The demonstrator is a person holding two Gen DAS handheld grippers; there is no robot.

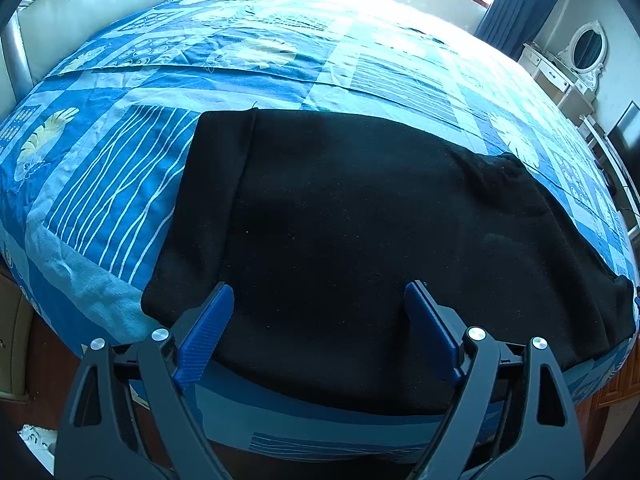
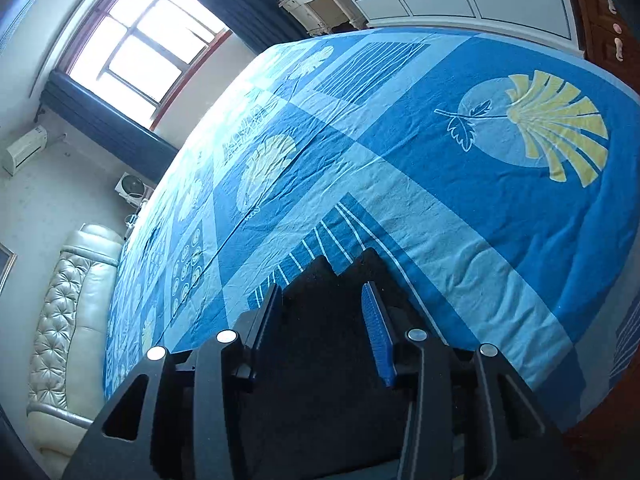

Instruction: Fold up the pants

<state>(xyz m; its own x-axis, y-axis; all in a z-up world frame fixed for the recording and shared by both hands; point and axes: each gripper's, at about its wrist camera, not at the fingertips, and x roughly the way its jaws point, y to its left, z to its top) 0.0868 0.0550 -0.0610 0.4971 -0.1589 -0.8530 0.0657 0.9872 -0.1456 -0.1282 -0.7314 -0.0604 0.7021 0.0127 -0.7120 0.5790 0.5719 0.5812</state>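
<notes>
1. Left wrist view: the black pants (image 1: pixel 360 220) lie flat on the bed (image 1: pixel 280 60), near its front edge, filling the middle of the picture.
2. Their long axis runs from 9 o'clock to 3 o'clock, sloping down a little toward the right. A straight banded end sits at the 9 o'clock side; the other end trails off toward 4 o'clock at the bed's edge.
3. A fold line or seam runs just inside the left end, from 12 o'clock down toward 7 o'clock.
4. The left gripper (image 1: pixel 319 298) hovers over the near edge of the pants, its blue pads spread wide with only cloth seen between them; nothing is pinched.
5. Right wrist view: the bed is tilted, and the pants (image 2: pixel 320 340) appear as a dark mass at 6 o'clock, with a jagged edge pointing to 12 o'clock.
6. The right gripper (image 2: pixel 322 300) has its fingers apart, with black cloth between and beneath them; I cannot tell whether the fabric is touched or held.
7. A padded headboard (image 2: pixel 68 312) sits at 8 o'clock, a window (image 2: pixel 136 48) at 11 o'clock.
</notes>
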